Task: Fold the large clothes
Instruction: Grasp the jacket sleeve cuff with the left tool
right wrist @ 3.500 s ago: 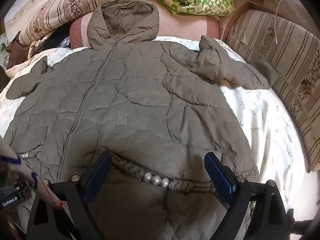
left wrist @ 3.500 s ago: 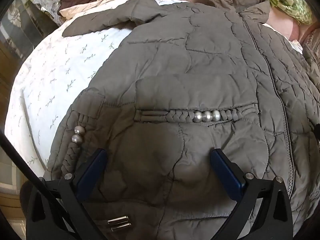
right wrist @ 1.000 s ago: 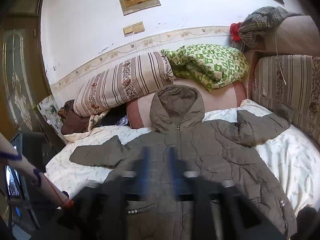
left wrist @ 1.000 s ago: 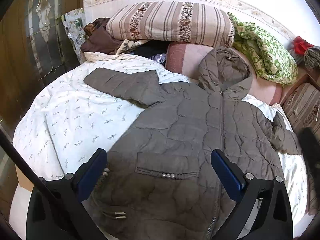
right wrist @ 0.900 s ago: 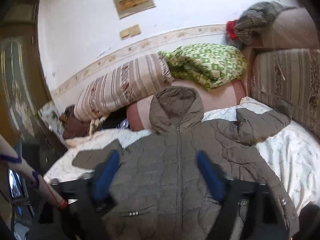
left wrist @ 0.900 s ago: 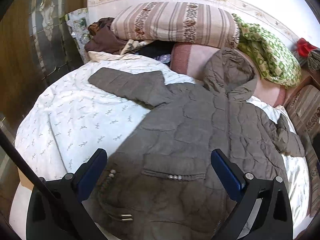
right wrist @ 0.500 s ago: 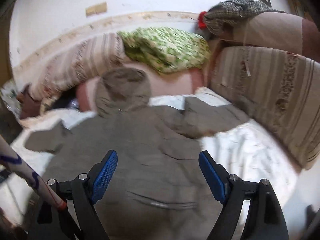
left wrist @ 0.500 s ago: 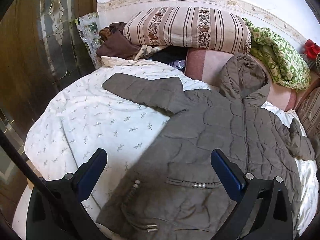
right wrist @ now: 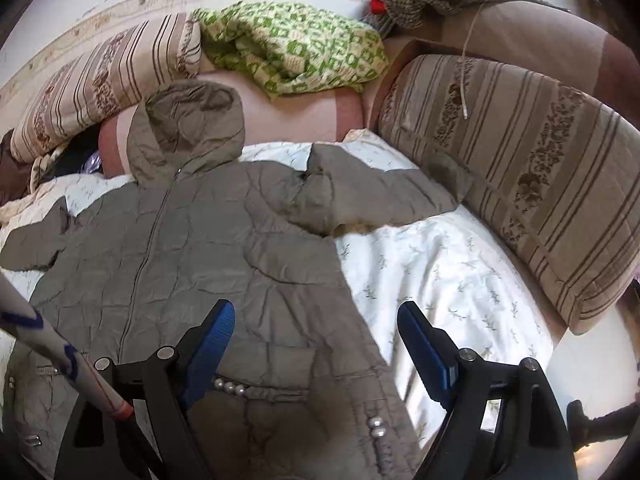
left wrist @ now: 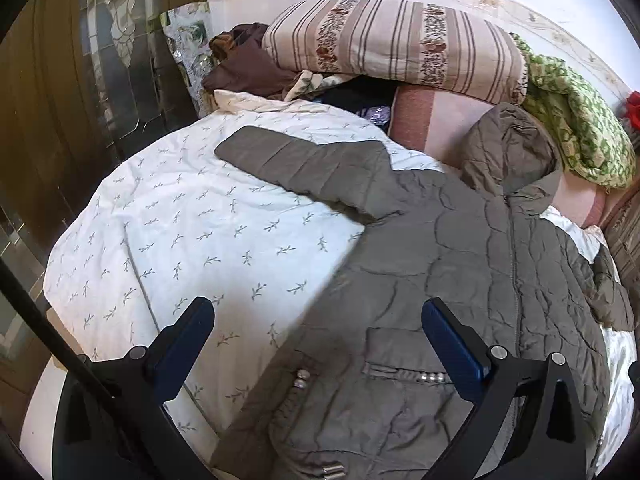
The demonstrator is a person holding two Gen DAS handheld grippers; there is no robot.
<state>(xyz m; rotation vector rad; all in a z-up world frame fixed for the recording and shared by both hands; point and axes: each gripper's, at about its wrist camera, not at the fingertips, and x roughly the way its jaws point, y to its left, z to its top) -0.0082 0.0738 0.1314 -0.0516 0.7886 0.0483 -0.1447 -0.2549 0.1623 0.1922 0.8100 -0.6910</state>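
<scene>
While both grippers' fingers [left wrist: 452, 344] [right wrist: 424, 344] hang spread, the jacket [left wrist: 460, 280] lies lengthwise, hood [right wrist: 188, 128] toward the pillows [left wrist: 396, 44].

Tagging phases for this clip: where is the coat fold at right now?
Done: the hooded quilted coat lies spread flat, zipped front up, on the floral bedsheet, both sleeves out sideways. In hand: nothing; the left gripper and right gripper are open above the hem corners, gripping no fabric. Left: every fold, starting probably with the left sleeve and right sleeve.
</scene>
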